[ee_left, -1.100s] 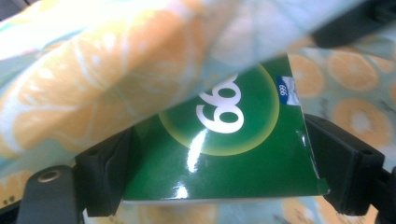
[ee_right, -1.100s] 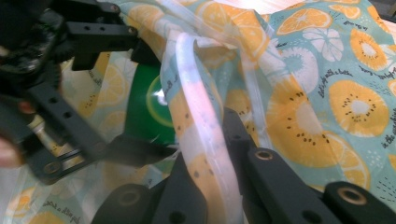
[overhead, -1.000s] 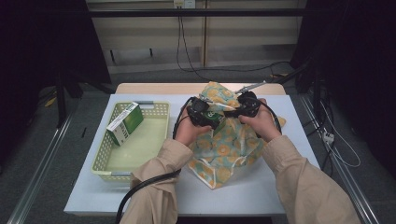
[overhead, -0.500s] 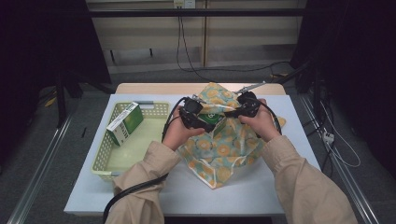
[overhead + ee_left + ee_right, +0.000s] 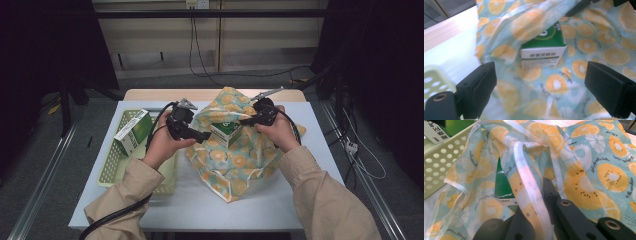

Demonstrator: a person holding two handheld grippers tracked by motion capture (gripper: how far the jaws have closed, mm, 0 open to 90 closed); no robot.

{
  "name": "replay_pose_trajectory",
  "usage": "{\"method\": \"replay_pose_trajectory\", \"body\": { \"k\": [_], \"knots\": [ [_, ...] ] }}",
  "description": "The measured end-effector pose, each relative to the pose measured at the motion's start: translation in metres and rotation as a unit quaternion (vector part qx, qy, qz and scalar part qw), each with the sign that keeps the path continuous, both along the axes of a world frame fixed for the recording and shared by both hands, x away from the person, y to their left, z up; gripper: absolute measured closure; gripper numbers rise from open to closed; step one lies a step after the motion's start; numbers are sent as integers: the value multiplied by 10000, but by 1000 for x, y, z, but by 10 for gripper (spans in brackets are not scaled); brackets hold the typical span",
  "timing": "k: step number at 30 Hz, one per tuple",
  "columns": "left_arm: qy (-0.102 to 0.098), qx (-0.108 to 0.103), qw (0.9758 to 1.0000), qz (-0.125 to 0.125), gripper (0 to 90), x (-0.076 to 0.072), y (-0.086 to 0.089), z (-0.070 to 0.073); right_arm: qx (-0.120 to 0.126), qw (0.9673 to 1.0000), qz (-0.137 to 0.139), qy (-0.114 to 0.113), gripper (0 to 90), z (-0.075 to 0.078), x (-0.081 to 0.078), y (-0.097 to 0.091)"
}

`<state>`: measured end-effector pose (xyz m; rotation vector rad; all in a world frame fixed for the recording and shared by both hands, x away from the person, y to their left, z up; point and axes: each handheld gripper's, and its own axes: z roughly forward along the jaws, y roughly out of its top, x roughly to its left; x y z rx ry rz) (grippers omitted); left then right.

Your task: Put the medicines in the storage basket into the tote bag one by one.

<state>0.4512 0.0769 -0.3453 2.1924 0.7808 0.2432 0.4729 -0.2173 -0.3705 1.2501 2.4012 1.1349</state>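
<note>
Bag (image 5: 235,155), thin translucent plastic, pale blue, printed with orange and kiwi slices: lies on the white table (image 5: 200,205), right of centre, its mouth lifted and turned toward the person's left.

Box (image 5: 226,131), green and white cardboard, printed label: stands inside the bag's mouth, on the lower layer of the film; the raised upper layer overlaps its top in the left gripper view (image 5: 543,51).

Right gripper (image 5: 248,120): jaws pressed together on the bag's rim, holding the upper edge up; the pinched band of film runs down between the jaws in the right gripper view (image 5: 529,195). Position matches that of a second ago.

Left gripper (image 5: 204,136): jaws spread wide, nothing between them. A second ago it was at the bag's mouth, close to the right gripper; it now sits back from the opening toward the basket, jaws facing the box from a short way off.

Basket (image 5: 112,165), pale green perforated plastic, rectangular: on the table's left side, holding a second green and white box (image 5: 133,132), leaning against its far wall.

Assessment: the first box appears delivered into the bag, and the withdrawn, empty left gripper is free. Likely next item is the box in the basket, while the right gripper keeps the mouth open.
</note>
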Motion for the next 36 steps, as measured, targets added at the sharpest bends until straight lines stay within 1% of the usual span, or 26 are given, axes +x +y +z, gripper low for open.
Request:
{"method": "replay_pose_trajectory", "body": {
  "k": [2,3,6,8,9,10,11,13,15,17,18,19,20,23,24,25,26,29,30,32,33,36],
  "knots": [
    [-9,62,10000,46,103,0,10,2,-2,10000,20,21,885,0,-1,0],
    [4,48,9999,107,105,0,14,3,-16,10000,19,30,885,0,-1,0],
    [2,78,9998,163,106,2,26,5,-20,10000,21,16,886,1,-2,-1],
    [-52,92,9996,246,108,3,36,6,-27,10000,21,9,885,2,-2,-1],
    [-50,79,9995,288,109,3,40,6,-27,10000,22,14,885,2,-2,-1],
    [-42,12,9994,343,109,4,46,6,-35,10000,25,7,886,3,-3,-1],
    [-17,8,9993,366,109,5,49,6,-39,10000,44,6,886,3,-3,-1],
    [-46,42,9990,437,108,6,57,5,-44,10000,52,11,885,2,-3,-2],
    [-17,38,9989,472,106,8,64,4,-42,10000,45,15,886,2,-3,-2],
    [-18,-6,9987,515,101,9,69,4,-37,10000,39,12,885,2,-3,-1],
    [-23,19,9987,517,100,9,71,4,-35,10000,40,16,885,2,-3,-1],
    [-1,-2,9986,536,97,9,73,3,-33,10000,42,17,886,2,-3,-1],
    [-9,47,9987,516,94,9,76,3,-26,10000,46,13,886,2,-3,-1],
    [6,34,9982,596,79,11,81,1,-26,10000,58,30,886,1,-2,-1],
    [4,57,9983,587,75,11,83,1,-38,10000,58,30,886,1,-2,-1],
    [12,50,9984,568,68,12,86,0,-35,10000,61,29,886,0,-2,-1],
    [20,44,9981,616,63,13,88,-1,-41,10000,57,39,886,0,-2,0],
    [48,-3,9978,654,63,14,94,-3,-28,10000,77,37,886,0,-2,0],
    [22,6,9977,679,63,15,97,-4,-24,10000,87,25,886,0,-2,1],
    [-30,89,9973,722,65,15,100,-4,-24,10000,86,21,885,0,-2,1],
    [-65,128,9974,706,65,16,102,-4,-19,10000,89,22,886,0,-2,0],
    [-70,167,9969,765,68,16,108,-3,-2,10000,73,17,886,0,-2,0]
  ]
}}
